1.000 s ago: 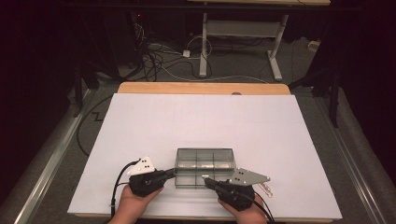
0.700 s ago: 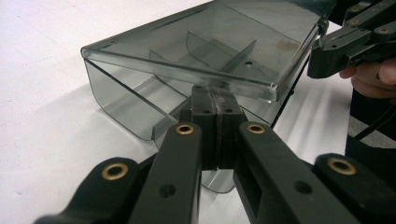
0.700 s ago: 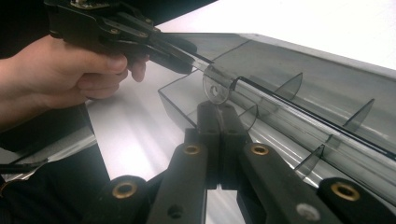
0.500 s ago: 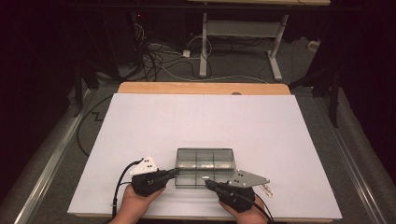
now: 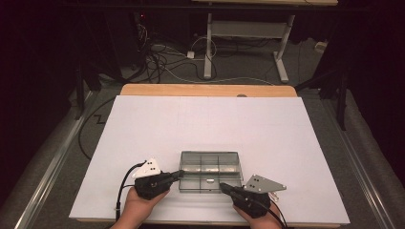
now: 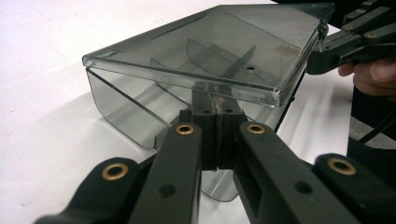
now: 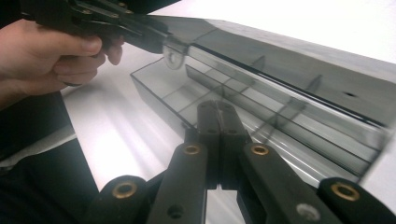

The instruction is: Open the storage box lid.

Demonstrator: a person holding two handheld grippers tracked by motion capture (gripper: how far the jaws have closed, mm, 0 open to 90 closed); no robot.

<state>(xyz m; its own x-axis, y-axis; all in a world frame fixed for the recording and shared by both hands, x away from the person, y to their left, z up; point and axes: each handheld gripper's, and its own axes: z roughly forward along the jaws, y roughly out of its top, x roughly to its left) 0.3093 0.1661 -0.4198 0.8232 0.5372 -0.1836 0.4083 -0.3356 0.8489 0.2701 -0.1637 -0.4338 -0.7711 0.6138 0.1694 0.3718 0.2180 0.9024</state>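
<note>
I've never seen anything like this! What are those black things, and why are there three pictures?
A person holds black tongs, one in each hand. The left tongs and right tongs are both shut. One camera looks down from above the white table. The other two cameras ride on the tongs, so you see their black jaws up close. On the table sits a smoky clear plastic box with little compartments. Its lid is lifted a bit. The tongs' tips are at the box's near edge; neither clearly grips anything.
</note>
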